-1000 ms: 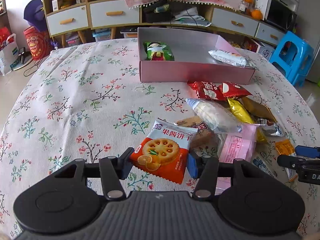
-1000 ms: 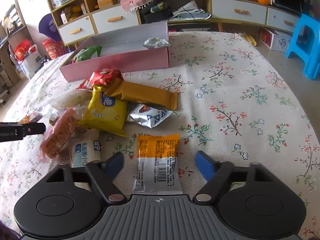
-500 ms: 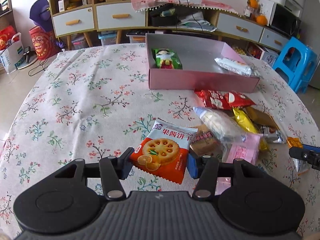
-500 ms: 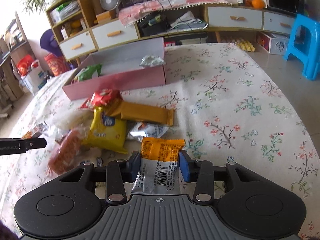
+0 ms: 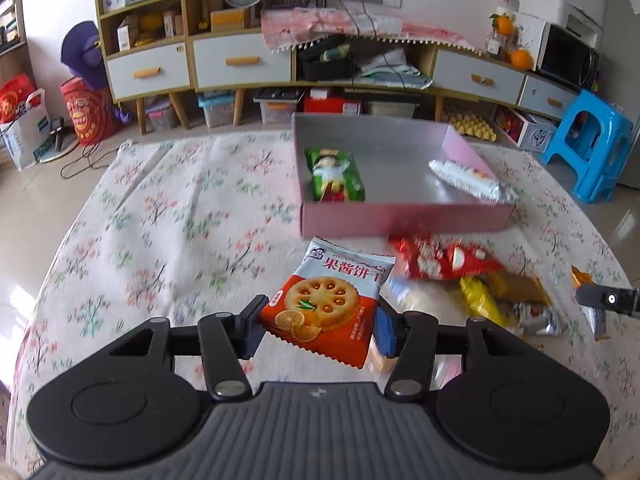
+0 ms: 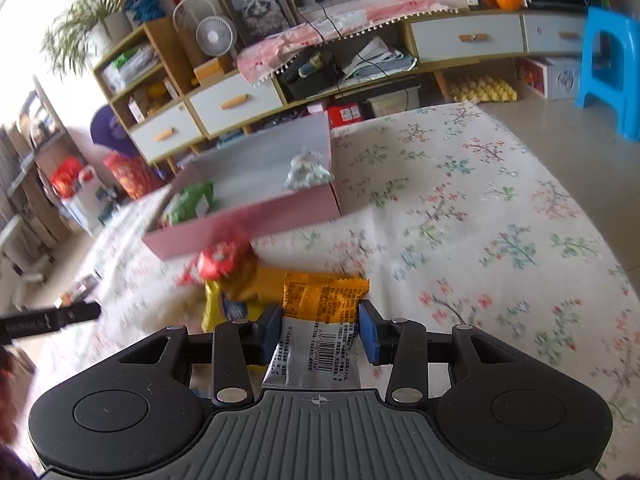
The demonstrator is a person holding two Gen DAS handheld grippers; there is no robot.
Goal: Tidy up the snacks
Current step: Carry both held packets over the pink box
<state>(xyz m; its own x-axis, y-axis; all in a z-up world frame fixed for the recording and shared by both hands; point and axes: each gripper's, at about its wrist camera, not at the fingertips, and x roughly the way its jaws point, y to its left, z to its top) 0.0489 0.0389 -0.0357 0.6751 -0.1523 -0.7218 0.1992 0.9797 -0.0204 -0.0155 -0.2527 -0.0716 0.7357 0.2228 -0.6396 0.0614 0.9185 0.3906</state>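
Left wrist view
- What changed: the left tool (image 5: 318, 326) has lifted the cookie pack (image 5: 330, 304) up off the table (image 5: 160, 240). A second ago the pack lay flat on the cloth. The pink box (image 5: 400, 216) now looks closer in front.
- Left tool: its two fingers are pressed against the sides of the cookie pack and pinch it. The pack hangs tilted in the air.
- Pink box: it sits on the table ahead. Inside are a green snack (image 5: 336, 176) on the left and a white snack (image 5: 466, 174) leaning on the right wall.
- Snack pile: a red bag (image 5: 444, 260), a yellow bag (image 5: 478, 300) and a brown bar (image 5: 518, 286) lie in a heap on the table, just in front of the box and to the right.
- Right tool: one dark tip (image 5: 606, 300) pokes in at the right edge with a bit of orange wrapper.

Right wrist view
- What changed: the right tool (image 6: 318, 330) was spread wide a second ago. Then it closed on the orange and silver pack (image 6: 320, 320), and now the pack is up off the table (image 6: 480, 220).
- Right tool: its blue pads (image 6: 370, 336) squeeze both sides of the pack. The barcode side faces up.
- Pink box (image 6: 248, 216): it is ahead and to the left, blurry, with the green snack (image 6: 190, 202) inside.
- Snack pile: the red bag (image 6: 222, 260) and yellow bag (image 6: 224, 306) lie between the tool and the box.
- Left tool: its dark tip (image 6: 52, 318) shows at the left edge.
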